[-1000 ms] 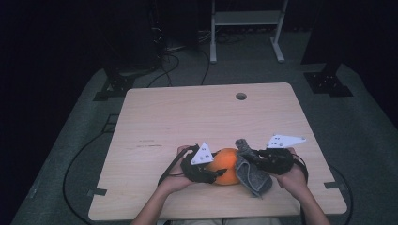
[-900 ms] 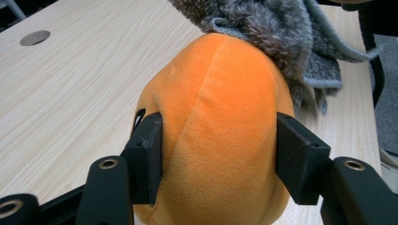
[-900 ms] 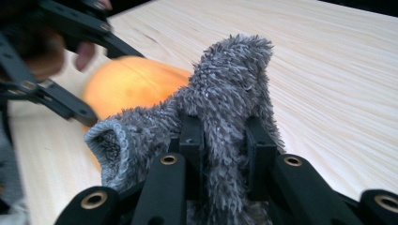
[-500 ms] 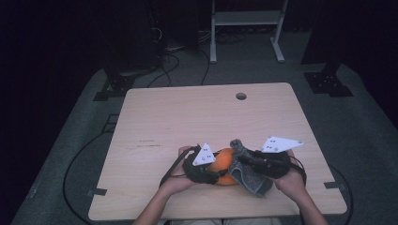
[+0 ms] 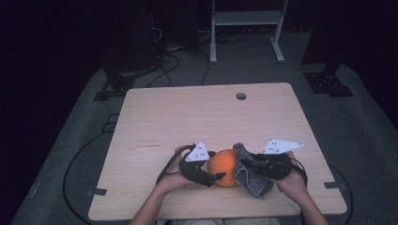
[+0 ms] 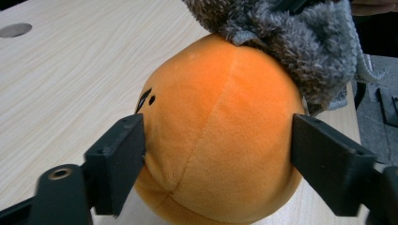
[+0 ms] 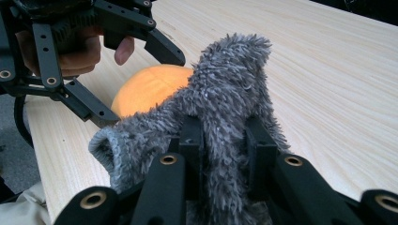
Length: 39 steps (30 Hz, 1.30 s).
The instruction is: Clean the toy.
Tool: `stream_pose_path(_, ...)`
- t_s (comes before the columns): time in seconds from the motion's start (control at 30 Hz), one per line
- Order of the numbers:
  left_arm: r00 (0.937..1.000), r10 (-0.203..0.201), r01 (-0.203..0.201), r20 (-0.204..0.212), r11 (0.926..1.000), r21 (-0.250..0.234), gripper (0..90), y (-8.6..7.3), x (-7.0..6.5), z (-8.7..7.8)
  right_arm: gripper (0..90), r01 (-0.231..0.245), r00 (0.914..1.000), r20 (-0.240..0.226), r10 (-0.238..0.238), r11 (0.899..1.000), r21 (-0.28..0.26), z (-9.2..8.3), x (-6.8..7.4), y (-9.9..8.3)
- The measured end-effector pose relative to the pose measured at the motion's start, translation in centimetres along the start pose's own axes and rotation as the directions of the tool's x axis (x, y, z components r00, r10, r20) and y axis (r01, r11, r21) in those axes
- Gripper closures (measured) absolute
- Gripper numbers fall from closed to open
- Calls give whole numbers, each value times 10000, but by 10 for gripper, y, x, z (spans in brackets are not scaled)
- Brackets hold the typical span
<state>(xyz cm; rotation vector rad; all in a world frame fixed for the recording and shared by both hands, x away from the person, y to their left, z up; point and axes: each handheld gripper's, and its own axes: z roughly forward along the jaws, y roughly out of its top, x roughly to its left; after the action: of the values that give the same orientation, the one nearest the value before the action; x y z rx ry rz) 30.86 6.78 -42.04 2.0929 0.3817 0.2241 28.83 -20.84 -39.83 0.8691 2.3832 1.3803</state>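
Near table's front edge [image 5: 211,213] | left gripper [image 5: 213,176] jaws just spreading around orange plush [image 5: 225,166] | right gripper [image 5: 244,157] pinching grey cloth [image 5: 251,180]

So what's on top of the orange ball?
A fuzzy grey cloth lies over the top of the orange ball, pinched by the right gripper. The part of the ball beneath the cloth is covered.
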Motion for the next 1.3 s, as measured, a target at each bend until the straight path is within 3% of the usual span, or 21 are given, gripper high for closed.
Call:
stream_pose_path(0.1,9996,269,-268,-131,9996,44,288,1,-4,1,720,-20,9998,191,21,10000,-59,-2,-4,-3)
stream_pose_path(0.13,9994,297,-297,-165,9996,9,313,2,-5,1,718,39,9989,467,-39,10000,9,-4,-8,-6)
stream_pose_path(0.33,9981,443,-438,-421,9990,116,340,4,-7,2,735,-168,9949,995,152,9997,153,-10,-18,-11)
stream_pose_path(0.4,9978,421,-413,-513,9990,156,345,5,-8,2,738,-87,9959,902,89,10000,-20,-15,-14,-7)
stream_pose_path(0.53,9980,65,-68,-625,10000,-53,349,6,-9,9,738,252,9994,244,-237,9979,-593,-18,5,8)
stream_pose_path(0.63,9982,176,-176,-565,9998,15,342,6,-12,8,736,619,9979,197,-612,9973,-405,-9,15,13)
stream_pose_path(0.73,9996,246,-245,-158,9997,50,327,6,-12,5,737,535,9985,85,-533,9982,-266,-3,8,4)
stream_pose_path(1.07,9991,433,-432,5,9984,-356,260,8,-9,1,736,262,9996,115,-259,9993,-265,-7,-1,-3)
stream_pose_path(1.2,9997,186,-194,-184,9988,-460,225,7,-5,-1,737,196,9995,237,-189,9993,-304,-7,-4,-5)
stream_pose_path(1.3,9998,-175,176,27,9992,-362,202,2,-2,5,737,58,9996,260,-50,9995,-301,-10,-8,-7)
